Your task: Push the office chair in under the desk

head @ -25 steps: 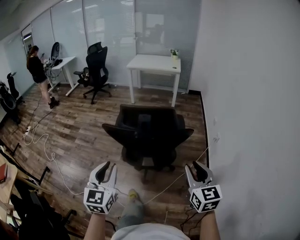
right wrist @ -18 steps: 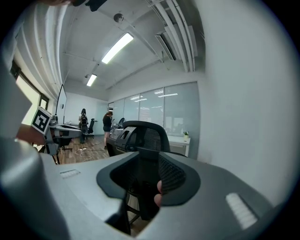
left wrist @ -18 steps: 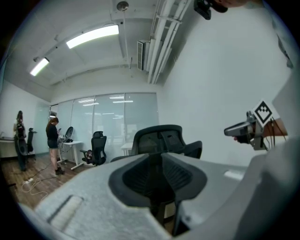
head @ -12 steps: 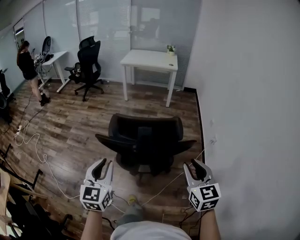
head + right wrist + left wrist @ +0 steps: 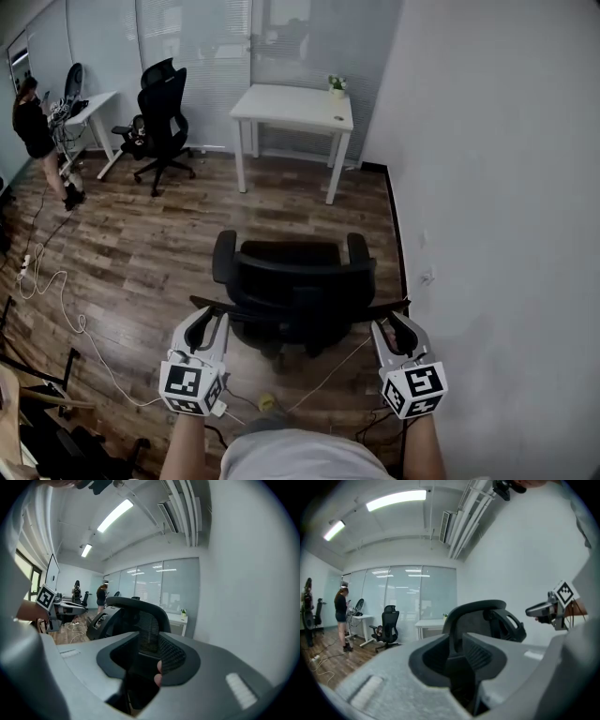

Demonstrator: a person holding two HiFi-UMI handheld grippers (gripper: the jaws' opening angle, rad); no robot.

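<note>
A black office chair (image 5: 295, 281) stands on the wood floor with its backrest toward me, short of the white desk (image 5: 291, 98) by the glass wall. My left gripper (image 5: 208, 319) is at the left end of the backrest's rear and my right gripper (image 5: 394, 323) at the right end. Both point level at it, tips against thin black bars jutting out sideways. In the left gripper view the backrest's curved frame (image 5: 478, 605) rises just past the jaws, as does the mesh back (image 5: 140, 609) in the right gripper view. Each pair of jaws keeps a narrow gap; no squeeze shows.
A white wall (image 5: 506, 187) with a socket (image 5: 428, 277) runs close on the right. A small plant (image 5: 336, 86) stands on the desk. Far left are a second black chair (image 5: 159, 117), another desk (image 5: 89, 108) and a person (image 5: 37, 131). Cables (image 5: 56, 291) trail over the floor.
I have moved forward. Both grippers closed in on the chair's back from a short way behind it. The chair now shows from more overhead. The jaws look unchanged.
</note>
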